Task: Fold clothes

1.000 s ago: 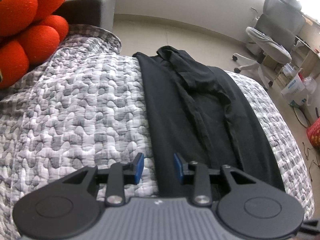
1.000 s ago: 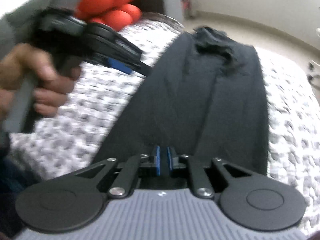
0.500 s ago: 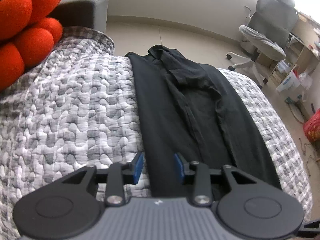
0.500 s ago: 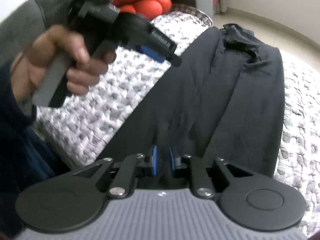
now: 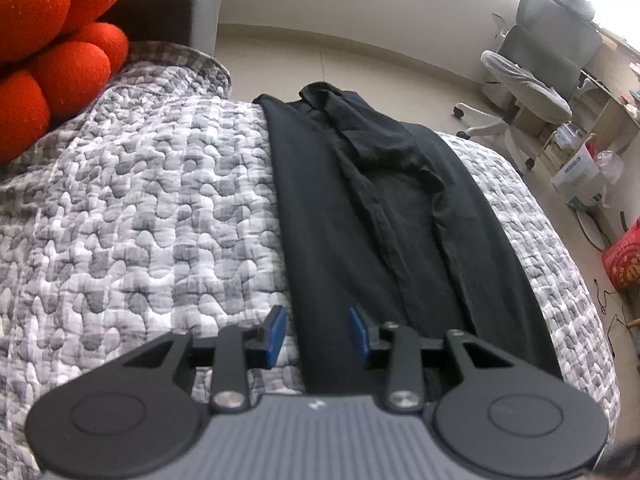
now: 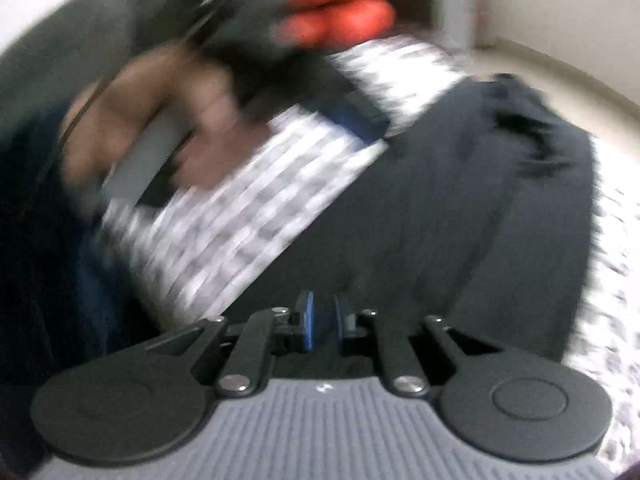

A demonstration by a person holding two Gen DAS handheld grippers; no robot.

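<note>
Grey-and-white quilted bedding (image 5: pixel 132 216) covers the soft surface we are working over, with pale floor and a plain wall beyond it. Lying lengthwise on that quilt is the long black garment (image 5: pixel 384 216), folded into a narrow strip that runs away from us toward the far edge, where its bunched end sits.

Our left gripper (image 5: pixel 316 332) hangs above the near end of the strip. Its jaws stand partly apart, the blue pads with clear space between them, and they have hold of nothing: the garment's left edge passes below the gap, the left pad over quilt, the right pad over black cloth. Up and to the left of these jaws sits a cluster of round orange plush cushions (image 5: pixel 48 52) against a dark grey upholstered armrest (image 5: pixel 176 12). Well off to the right of the jaws, on the floor, stands a grey swivel office chair (image 5: pixel 540 80), and nearer the right edge a red bag (image 5: pixel 624 256).

Our right gripper (image 6: pixel 323 322) also points down at the near end of the garment (image 6: pixel 440 216). Its jaws are narrow and closing, a slim gap showing between the blue pads; black cloth lies behind that gap, though the blur keeps us from telling whether any fold sits between them. Up and left of these jaws the blurred view catches our left hand (image 6: pixel 152 120) wrapped round the handle of the other gripper, above the quilt (image 6: pixel 248 208).
</note>
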